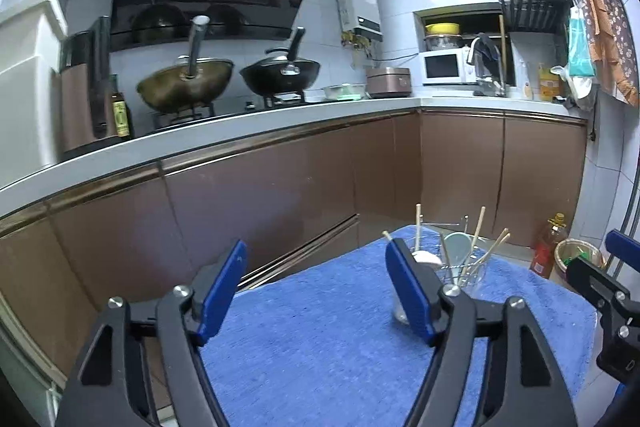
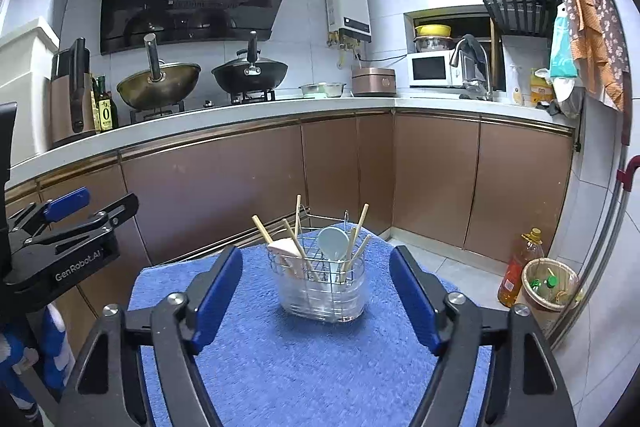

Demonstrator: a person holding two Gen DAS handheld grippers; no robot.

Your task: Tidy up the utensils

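Observation:
A clear utensil holder with a wire frame [image 2: 325, 290] stands on a blue towel [image 2: 304, 359] at its far end. In it stand several wooden chopsticks [image 2: 357, 231], a pale blue spoon [image 2: 333, 242] and a pink-white spatula [image 2: 285, 251]. My right gripper [image 2: 316, 267] is open and empty, a little short of the holder. In the left wrist view the holder [image 1: 464, 273] is partly hidden behind the right finger. My left gripper [image 1: 316, 267] is open and empty, left of the holder. It also shows in the right wrist view [image 2: 72, 211].
Brown cabinets [image 2: 240, 187] and a white counter [image 2: 240, 115] with two woks [image 2: 160, 83] run behind the towel. An oil bottle [image 2: 520, 269] and a waste bin [image 2: 550, 287] stand on the floor at right.

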